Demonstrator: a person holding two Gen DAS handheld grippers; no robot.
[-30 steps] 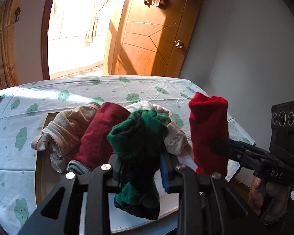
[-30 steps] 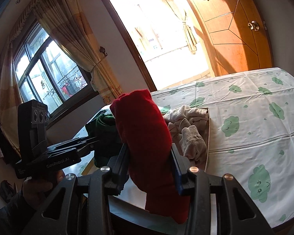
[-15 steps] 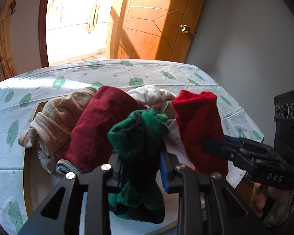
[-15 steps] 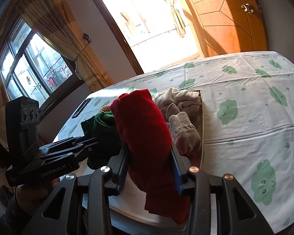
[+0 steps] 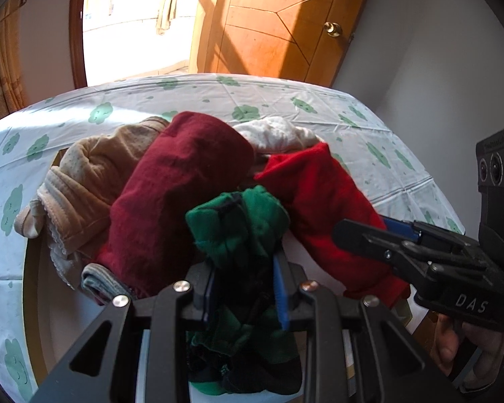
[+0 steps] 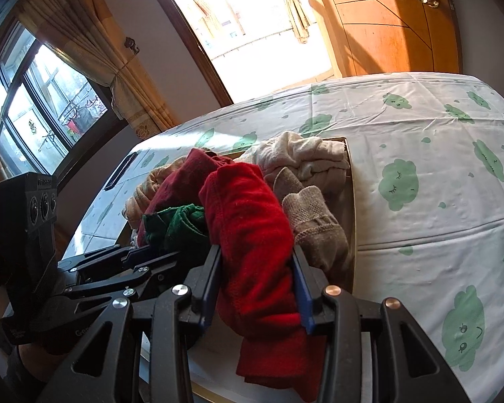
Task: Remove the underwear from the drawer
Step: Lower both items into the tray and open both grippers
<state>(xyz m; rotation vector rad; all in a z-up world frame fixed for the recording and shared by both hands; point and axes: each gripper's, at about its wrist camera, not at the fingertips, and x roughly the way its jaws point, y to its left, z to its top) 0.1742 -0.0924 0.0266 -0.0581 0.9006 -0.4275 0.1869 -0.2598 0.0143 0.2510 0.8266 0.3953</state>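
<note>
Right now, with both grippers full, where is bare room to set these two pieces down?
Bare tablecloth lies right of the drawer, past its wooden edge, and beyond it toward the door. The drawer itself is crowded: maroon underwear, beige underwear and cream pieces are heaped together.

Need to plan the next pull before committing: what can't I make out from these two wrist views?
- Drawer floor: both views, buried under garments.
- Garments under the dark red piece: left view, only a grey edge shows.
- Lower end of the green underwear: left view, behind the left claw.
- Bottom of the red underwear: right view, cut off beside the right claw.
</note>
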